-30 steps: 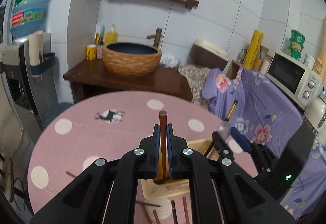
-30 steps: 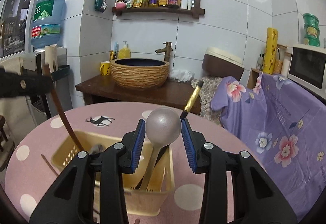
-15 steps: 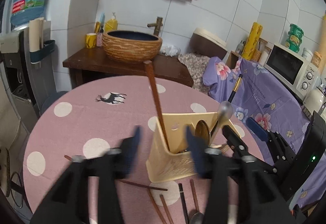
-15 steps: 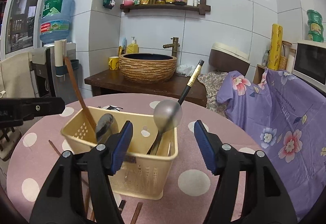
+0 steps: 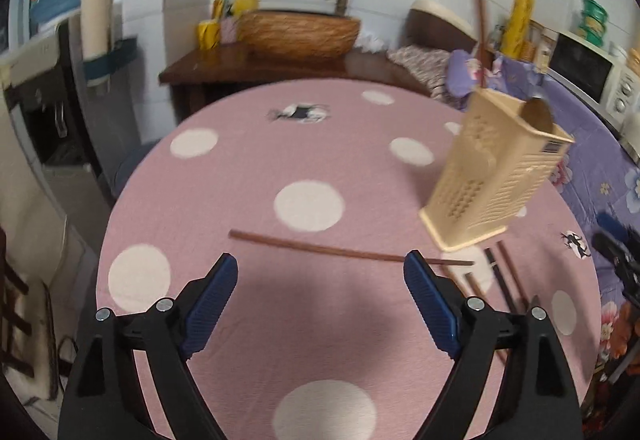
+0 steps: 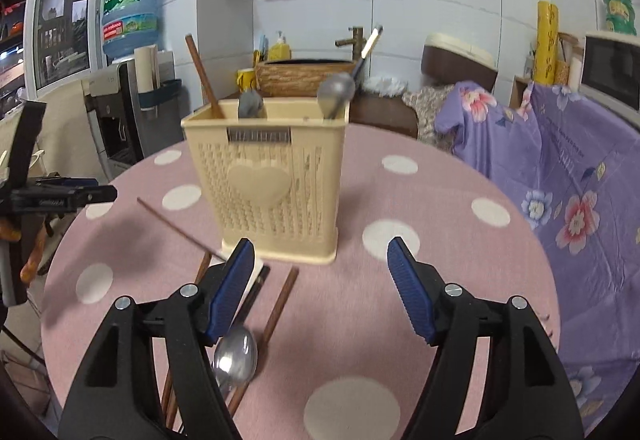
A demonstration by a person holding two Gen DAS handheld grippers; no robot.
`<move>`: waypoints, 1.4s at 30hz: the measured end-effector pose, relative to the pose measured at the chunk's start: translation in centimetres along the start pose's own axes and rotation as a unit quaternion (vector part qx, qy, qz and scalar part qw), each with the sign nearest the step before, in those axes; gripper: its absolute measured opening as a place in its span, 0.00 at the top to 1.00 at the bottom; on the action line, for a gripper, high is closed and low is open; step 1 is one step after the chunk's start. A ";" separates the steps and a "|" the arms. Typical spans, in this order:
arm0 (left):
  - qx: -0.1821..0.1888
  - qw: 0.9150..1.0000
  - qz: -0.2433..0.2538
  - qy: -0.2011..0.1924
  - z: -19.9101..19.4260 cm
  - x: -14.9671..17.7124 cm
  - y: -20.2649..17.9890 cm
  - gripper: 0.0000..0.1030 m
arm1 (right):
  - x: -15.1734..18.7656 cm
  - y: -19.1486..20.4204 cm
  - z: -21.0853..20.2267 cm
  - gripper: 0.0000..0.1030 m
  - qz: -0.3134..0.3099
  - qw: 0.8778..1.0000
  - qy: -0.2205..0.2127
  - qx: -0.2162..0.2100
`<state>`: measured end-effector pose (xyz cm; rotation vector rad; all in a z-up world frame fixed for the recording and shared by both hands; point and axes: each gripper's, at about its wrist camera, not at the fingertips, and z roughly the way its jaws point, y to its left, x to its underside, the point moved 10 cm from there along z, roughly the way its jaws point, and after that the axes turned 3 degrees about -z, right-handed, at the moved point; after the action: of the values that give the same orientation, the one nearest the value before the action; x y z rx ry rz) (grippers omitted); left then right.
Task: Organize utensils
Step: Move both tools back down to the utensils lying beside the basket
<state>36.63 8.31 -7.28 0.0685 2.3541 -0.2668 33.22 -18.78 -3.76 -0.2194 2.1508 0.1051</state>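
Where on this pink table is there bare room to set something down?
Bare cloth lies right of the utensil basket, toward the purple sofa cover, and behind the lone chopstick. It is crowded in front of the basket: loose chopsticks and a spoon.

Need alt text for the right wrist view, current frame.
The open right gripper hangs over a pink polka-dot table, empty, facing a beige utensil basket that holds two spoons and a brown chopstick. More chopsticks and a metal spoon lie loose on the table beside the gripper's left finger.
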 end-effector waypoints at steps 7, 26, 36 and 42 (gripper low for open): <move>-0.073 0.997 -0.019 0.022 4.3 -2.4 3.0 0.25 | 3.0 2.0 -0.1 0.33 0.023 0.999 0.035 -0.010; -0.104 0.972 0.080 0.196 5.0 5.0 2.3 0.34 | 5.8 2.5 -2.1 0.23 0.080 0.994 0.063 -0.043; -0.024 0.980 0.101 0.169 -1.2 13.6 -5.9 0.33 | 7.5 2.2 -1.9 0.23 0.093 0.992 0.076 -0.035; 0.012 0.984 0.102 0.148 -2.6 15.6 -10.8 0.31 | 8.2 1.9 -2.4 0.23 0.086 0.993 0.073 -0.017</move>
<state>22.28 -2.16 -14.52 0.3837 2.6126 -0.1953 26.46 -18.30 -9.27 -0.0622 2.3128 0.2315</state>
